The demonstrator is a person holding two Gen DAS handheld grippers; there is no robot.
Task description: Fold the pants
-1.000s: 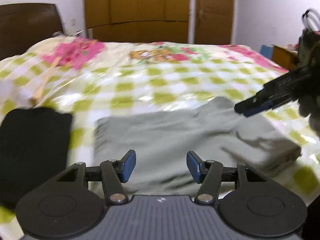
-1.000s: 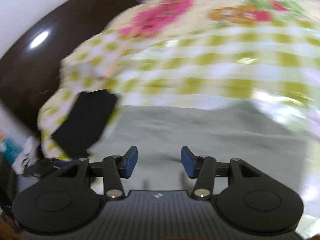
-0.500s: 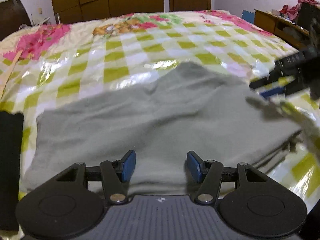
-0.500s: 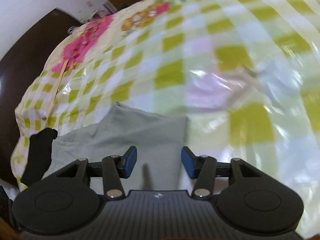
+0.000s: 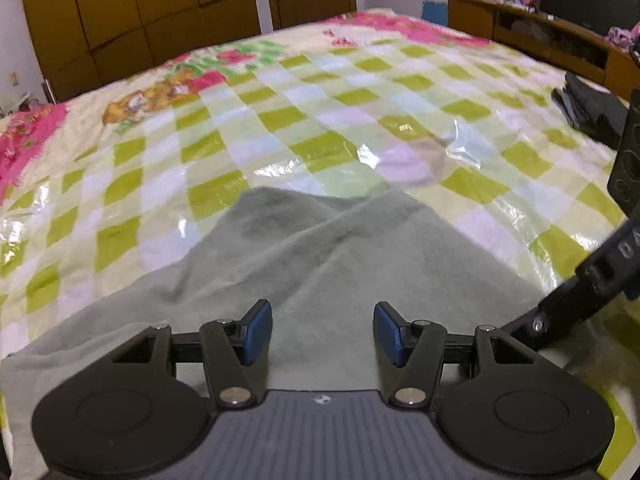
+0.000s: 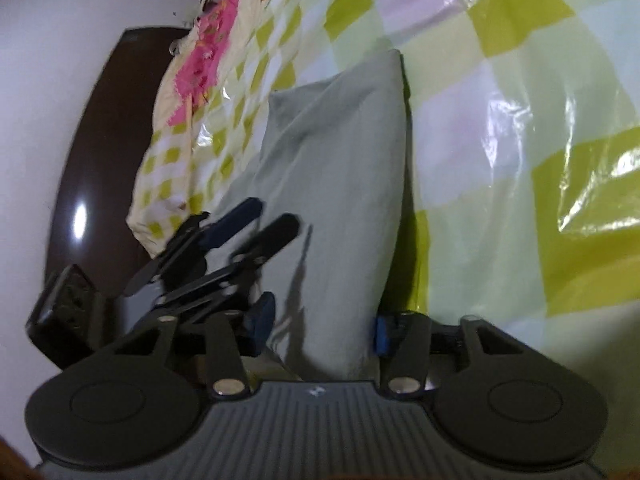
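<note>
Pants (image 5: 320, 264): grey ones, laid out on the bed's checked cover (image 5: 280, 120), near the front edge. They look already doubled over into one long flat strip, though how many layers are stacked can't really be counted from here.

Done so far: judging by the shape, at least one fold seems to have been made, since no separate legs are seen, just a single slab with a few soft wrinkles.

Left to do: the strip is still pretty long, so another fold or two across its length is probably needed before it can be called finished.

Right gripper (image 6: 320, 330): the near corner of the pants is sitting between its blue pads, and the jaws are closing on it. A firm pinch isn't shown yet; the cloth is only being bracketed.

Left gripper (image 5: 322, 332): held low over the pants with fingers spread apart, nothing caught between them.

Best guess at the current step: corners being picked up for the next fold.

Other stuff: wardrobe (image 5: 140, 12) at the far wall, not involved.
</note>
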